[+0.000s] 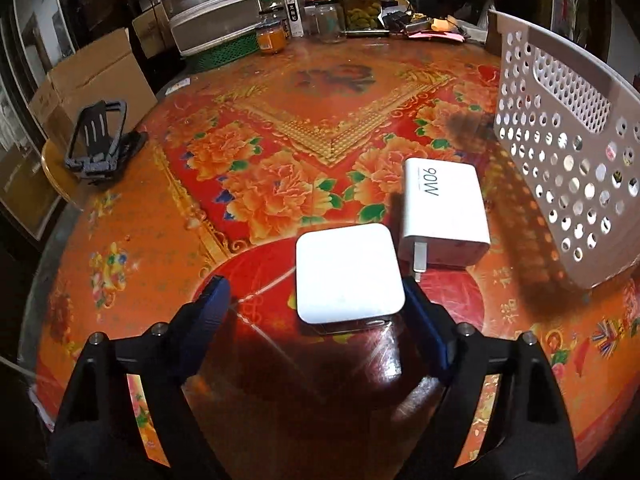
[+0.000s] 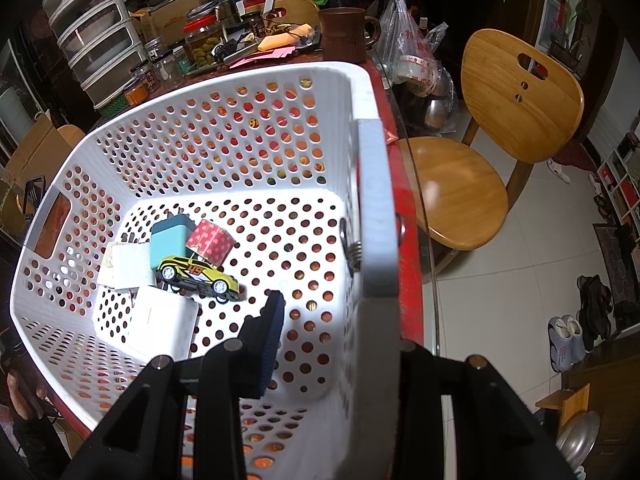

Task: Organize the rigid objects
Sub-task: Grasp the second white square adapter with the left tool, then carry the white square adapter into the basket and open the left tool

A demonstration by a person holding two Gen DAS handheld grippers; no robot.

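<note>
A white square box (image 1: 348,272) lies flat on the flowered table between the blue pads of my left gripper (image 1: 316,296), which stands open. The right pad is at the box's edge and the left pad stands well clear of it. A white 90W charger (image 1: 444,208) lies just beyond, prongs toward me. My right gripper (image 2: 340,320) is shut on the side wall of the white perforated basket (image 2: 376,184), one finger inside and the other hidden outside. Inside lie a yellow toy car (image 2: 196,276), a teal box (image 2: 172,240), a pink dotted box (image 2: 210,244) and white blocks (image 2: 164,320).
The basket (image 1: 560,148) stands at the table's right edge. A black phone stand (image 1: 100,140) sits at the far left edge. Jars (image 1: 362,8) and stacked trays (image 1: 212,12) crowd the back. A wooden chair (image 2: 480,152) stands beside the table.
</note>
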